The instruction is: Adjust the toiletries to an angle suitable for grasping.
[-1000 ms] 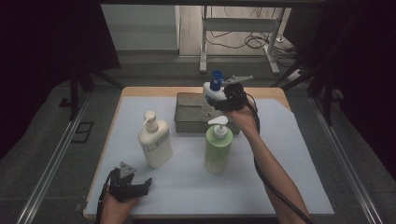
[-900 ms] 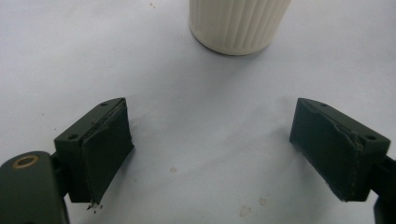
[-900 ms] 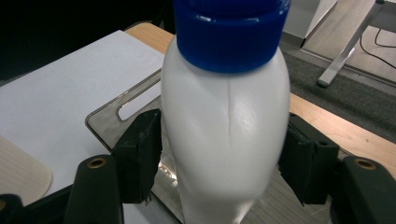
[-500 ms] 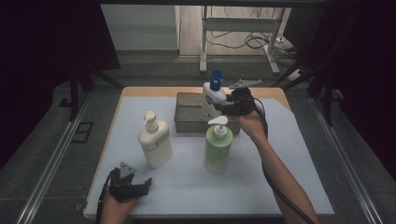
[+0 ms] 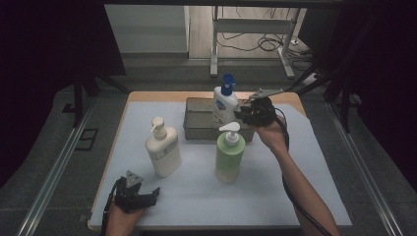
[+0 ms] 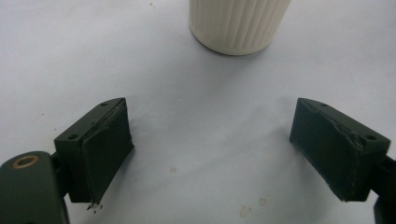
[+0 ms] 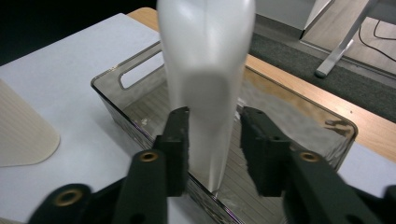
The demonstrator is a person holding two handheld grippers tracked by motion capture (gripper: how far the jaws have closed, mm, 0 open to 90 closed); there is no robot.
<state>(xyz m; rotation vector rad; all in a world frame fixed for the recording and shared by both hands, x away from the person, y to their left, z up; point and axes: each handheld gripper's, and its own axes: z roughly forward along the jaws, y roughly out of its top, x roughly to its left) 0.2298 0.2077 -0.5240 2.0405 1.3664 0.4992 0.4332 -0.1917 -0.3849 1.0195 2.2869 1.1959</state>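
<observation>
I see a white bottle w/ a blue pump top, standing straight up at the near right end of the grey see-thru tray. In the right gripper view its bottom sits low betw. my jaws.

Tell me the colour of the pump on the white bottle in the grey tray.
Blue pump, clearest in the high view.

In my right gripper view the white bottle is blurred and its top runs off the frame. Whether my right hand-held gripper already presses it, I cannot tell. The cream bottle shows just its base.
</observation>
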